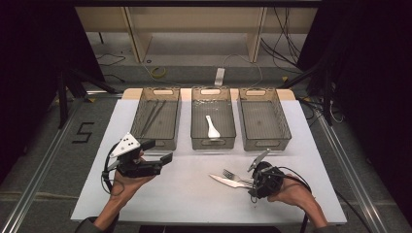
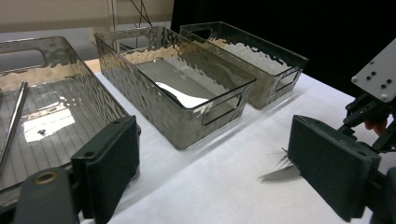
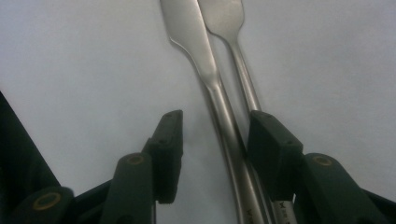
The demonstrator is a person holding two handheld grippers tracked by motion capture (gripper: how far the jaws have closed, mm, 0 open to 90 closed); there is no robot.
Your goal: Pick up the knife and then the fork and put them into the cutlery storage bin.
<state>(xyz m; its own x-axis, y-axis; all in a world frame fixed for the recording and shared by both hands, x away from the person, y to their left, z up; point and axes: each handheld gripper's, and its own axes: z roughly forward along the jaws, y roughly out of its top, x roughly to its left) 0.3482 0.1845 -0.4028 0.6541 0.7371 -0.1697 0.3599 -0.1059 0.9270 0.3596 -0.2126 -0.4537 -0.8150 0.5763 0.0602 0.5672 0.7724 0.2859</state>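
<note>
My right claw sits low over the knife and fork lying side by side on the tabletop, jaws half open astride the handles, not gripping. My left claw hovers wide open and empty near the trays

Right gripper view: knife blade and fork tines cut off by the top edge; handle ends run under the right tongs and out the bottom, and contact between pad and fork handle is unclear. Left gripper view: fork tines and knife tip peek out beside one pad, the rest hidden; left bin is cropped at the frame edge. High view: thin rods in the left bin too small to identify; forearms cut at the bottom.
</note>
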